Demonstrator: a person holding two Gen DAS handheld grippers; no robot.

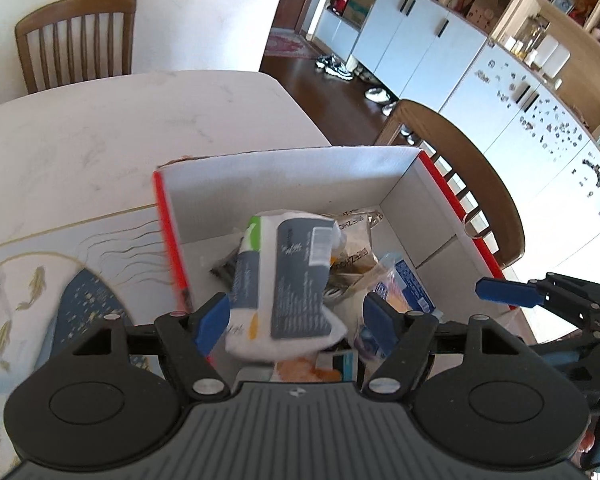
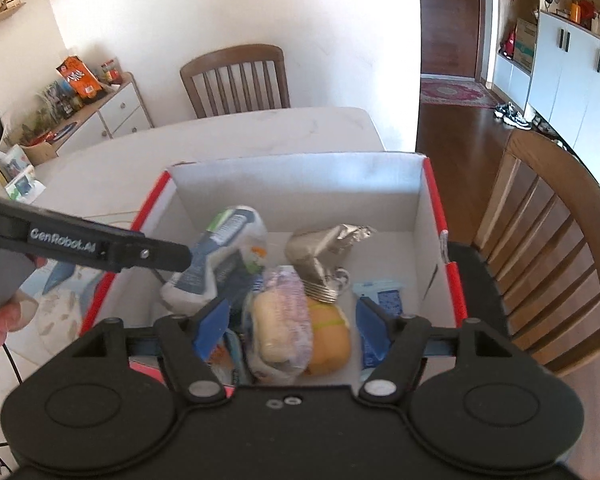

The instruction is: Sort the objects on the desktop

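Both grippers hang over the red-edged cardboard box (image 2: 432, 216) on the white table (image 1: 140, 120). The left gripper (image 1: 296, 320) stands wide, the grey-and-white packet (image 1: 288, 276) loose between its blue fingers above the box's contents. The right gripper (image 2: 292, 328) is also wide and empty above a wrapped bun (image 2: 280, 320) inside the box.

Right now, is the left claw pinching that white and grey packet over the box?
Cannot tell. In the left wrist view the left gripper stands open around the white and grey packet; its right finger is clear, but the left blue finger overlaps the packet's blurred edge.
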